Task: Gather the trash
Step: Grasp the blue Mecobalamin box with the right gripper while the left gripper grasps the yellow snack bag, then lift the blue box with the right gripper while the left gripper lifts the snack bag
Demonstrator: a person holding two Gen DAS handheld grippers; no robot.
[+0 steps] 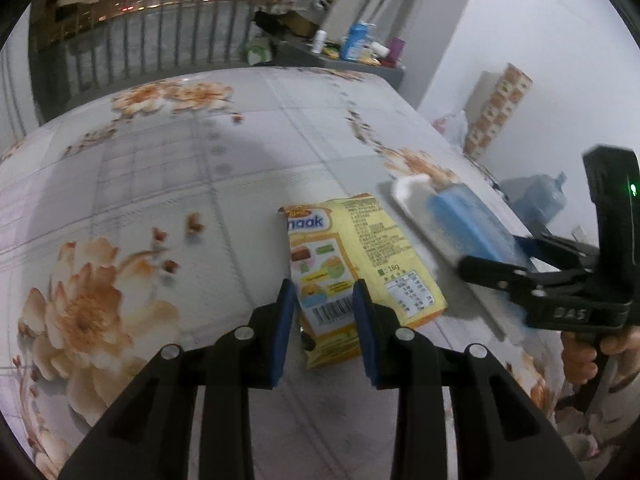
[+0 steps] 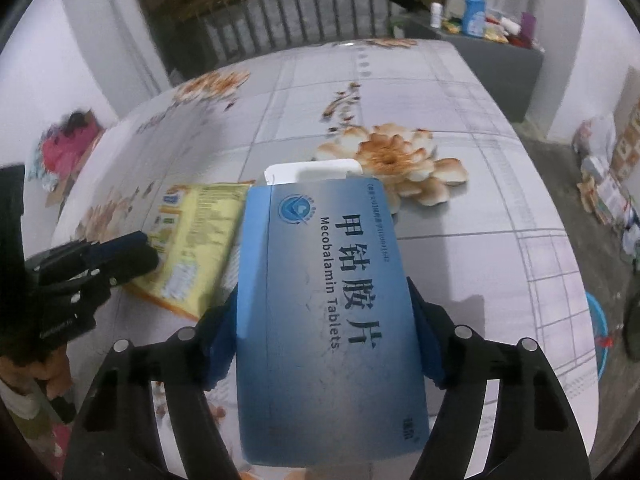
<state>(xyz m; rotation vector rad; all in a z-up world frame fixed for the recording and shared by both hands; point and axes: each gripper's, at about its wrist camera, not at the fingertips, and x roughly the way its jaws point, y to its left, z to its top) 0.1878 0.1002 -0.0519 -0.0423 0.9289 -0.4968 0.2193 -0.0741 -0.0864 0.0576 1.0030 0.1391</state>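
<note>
A yellow snack wrapper (image 1: pixel 352 256) lies flat on the flowered tablecloth. My left gripper (image 1: pixel 324 300) is open, its blue pads on either side of the wrapper's near end, just above it. My right gripper (image 2: pixel 324 300) is shut on a blue Mecobalamin tablet box (image 2: pixel 328 320), held above the table with its white inner tray (image 2: pixel 312 170) sticking out the far end. The box (image 1: pixel 460 220) and right gripper (image 1: pixel 520 276) show at the right of the left wrist view. The wrapper (image 2: pixel 192 240) and left gripper (image 2: pixel 132 258) show at the left of the right wrist view.
The table (image 1: pixel 200 168) has a flowered cloth and drops off at the right edge. A grey cabinet (image 2: pixel 500 64) with bottles stands beyond the far end. A blue water jug (image 1: pixel 536 200) and boxes (image 1: pixel 500 108) sit on the floor at right. A railing (image 1: pixel 160 40) runs behind.
</note>
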